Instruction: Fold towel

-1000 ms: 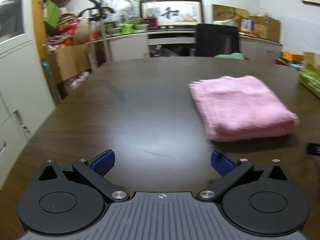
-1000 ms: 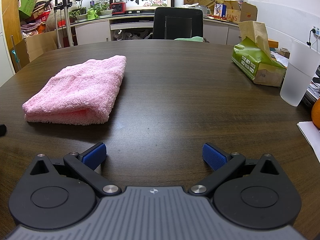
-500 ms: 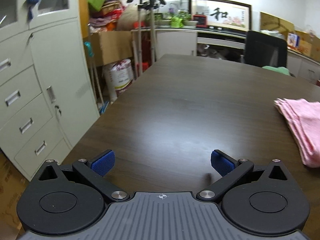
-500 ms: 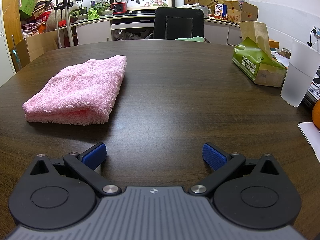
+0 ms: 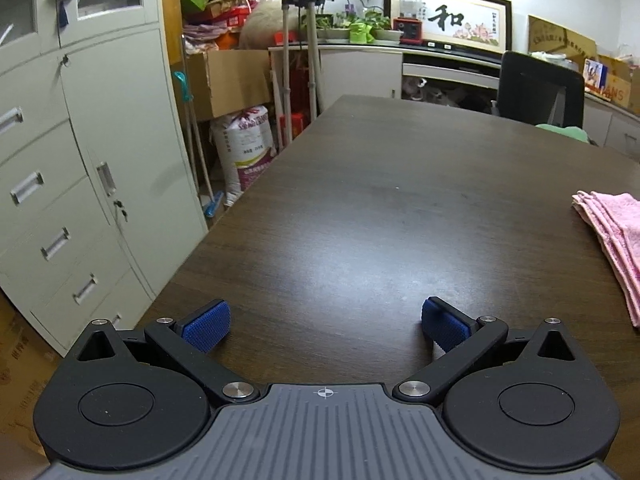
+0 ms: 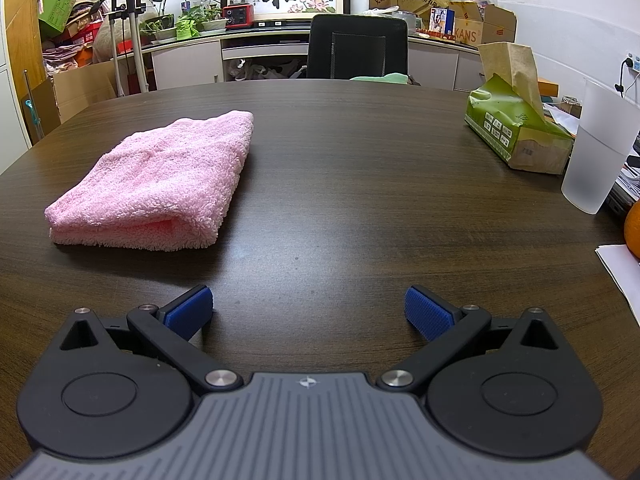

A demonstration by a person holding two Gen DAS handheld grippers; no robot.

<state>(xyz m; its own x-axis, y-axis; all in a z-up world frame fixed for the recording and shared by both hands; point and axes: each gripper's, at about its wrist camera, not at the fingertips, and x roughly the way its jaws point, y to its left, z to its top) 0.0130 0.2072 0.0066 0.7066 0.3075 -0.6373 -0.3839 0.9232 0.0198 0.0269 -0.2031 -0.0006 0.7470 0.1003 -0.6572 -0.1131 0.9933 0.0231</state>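
You had the pink towel (image 6: 156, 180) lying folded in a neat stack on the table (image 6: 360, 200), apparently finished. Your left gripper (image 5: 325, 325) and right gripper (image 6: 308, 309) sat well apart from it, both spread wide and empty, likely because nothing was left to hold.

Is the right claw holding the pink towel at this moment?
No, the right claw is open and empty, apart from the folded pink towel.

Two matching black hand-held grippers with blue pads

Left gripper (image 5: 325, 322) and right gripper (image 6: 308, 307) each show a ribbed grey centre plate marked with a small crosshair, two round black housings, black linkage arms pinned by silver screws, triangular cut-outs at the outer corners, and jaws faced with knurled blue pads (image 5: 206, 325).
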